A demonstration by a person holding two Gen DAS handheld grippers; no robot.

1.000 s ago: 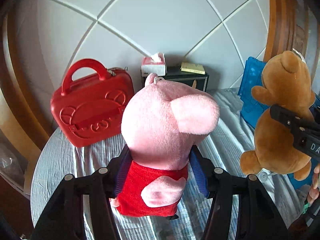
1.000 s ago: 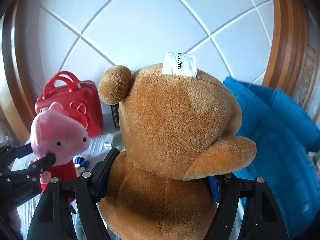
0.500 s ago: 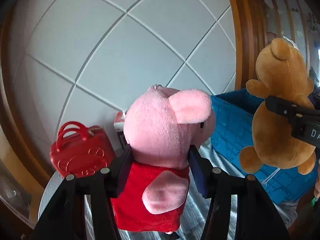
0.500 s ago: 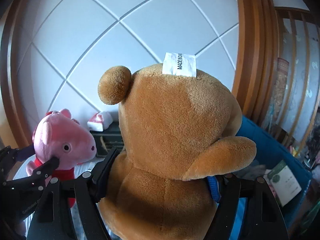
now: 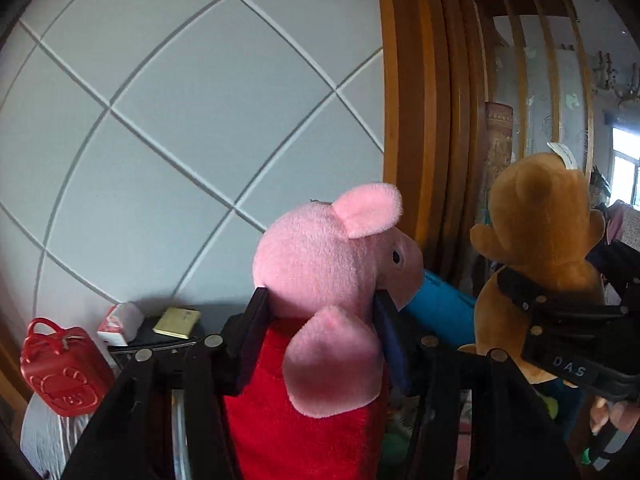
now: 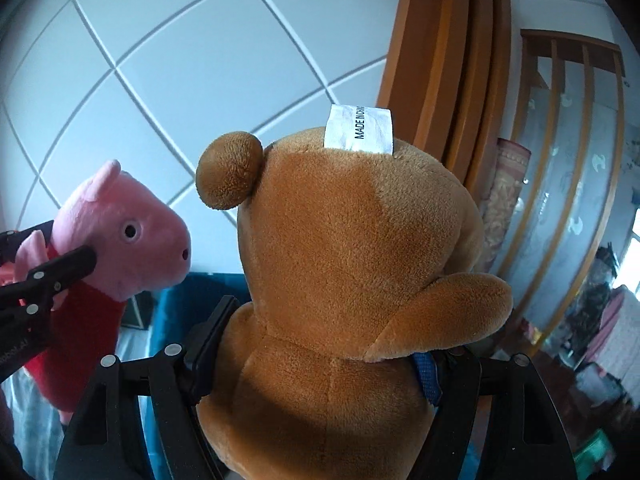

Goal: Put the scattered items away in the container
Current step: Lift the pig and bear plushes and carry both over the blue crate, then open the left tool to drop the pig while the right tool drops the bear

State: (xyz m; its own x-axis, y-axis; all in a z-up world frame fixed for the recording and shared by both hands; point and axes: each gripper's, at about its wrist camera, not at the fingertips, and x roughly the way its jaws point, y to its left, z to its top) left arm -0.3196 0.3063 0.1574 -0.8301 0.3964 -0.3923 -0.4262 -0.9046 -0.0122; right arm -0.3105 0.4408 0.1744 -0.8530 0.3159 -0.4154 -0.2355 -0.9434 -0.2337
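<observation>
My left gripper (image 5: 320, 328) is shut on a pink pig plush in a red dress (image 5: 320, 280) and holds it high in the air. My right gripper (image 6: 320, 344) is shut on a brown teddy bear (image 6: 344, 264) with a white tag on its head. Each toy shows in the other view: the bear (image 5: 548, 240) at the right, the pig (image 6: 120, 248) at the left. The blue container (image 5: 440, 312) lies just behind and below both toys, mostly hidden; a part of it shows in the right wrist view (image 6: 188, 296).
A red toy case (image 5: 60, 368) stands on the striped bedding (image 5: 40, 440) at the far left. A tissue pack (image 5: 120, 320) and a yellow book (image 5: 178, 322) lie on a dark box by the padded headboard (image 5: 180, 120). A wooden frame (image 5: 420, 120) rises at the right.
Both grippers have swung right and upward with their toys. The red case has slid to the lower left corner, and the wooden frame and room beyond have come into view.
</observation>
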